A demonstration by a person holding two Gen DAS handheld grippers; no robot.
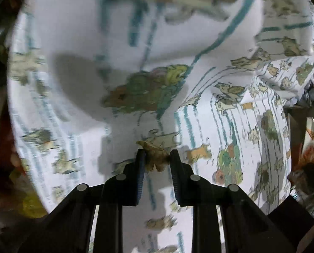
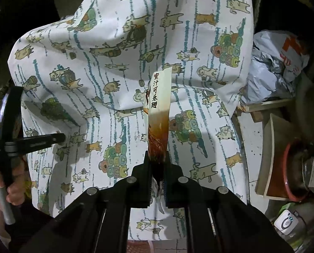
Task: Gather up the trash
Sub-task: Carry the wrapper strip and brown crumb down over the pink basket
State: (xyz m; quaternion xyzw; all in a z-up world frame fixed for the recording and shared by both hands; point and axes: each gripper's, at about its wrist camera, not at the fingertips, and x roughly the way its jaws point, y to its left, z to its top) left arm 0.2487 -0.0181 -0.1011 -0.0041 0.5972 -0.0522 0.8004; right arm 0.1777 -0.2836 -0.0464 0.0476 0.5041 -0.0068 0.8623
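Note:
In the left wrist view my left gripper (image 1: pixel 157 155) is shut on a small crumpled brownish scrap (image 1: pixel 155 156), held just above a white cloth printed with cats and teal stripes (image 1: pixel 72 63). In the right wrist view my right gripper (image 2: pixel 157 158) is shut on a tall printed food wrapper (image 2: pixel 159 109) with Chinese characters, standing upright over the same cloth (image 2: pixel 93 48). The left gripper (image 2: pixel 60 137) also shows at the left edge of the right wrist view, held by a hand (image 2: pixel 13 189).
The cloth is draped in folds over a raised shape. At the right are a crumpled grey plastic bag with red print (image 2: pixel 277 67), a wooden board (image 2: pixel 271 156), a red-rimmed pot (image 2: pixel 292 168) and a small white device (image 2: pixel 286 224).

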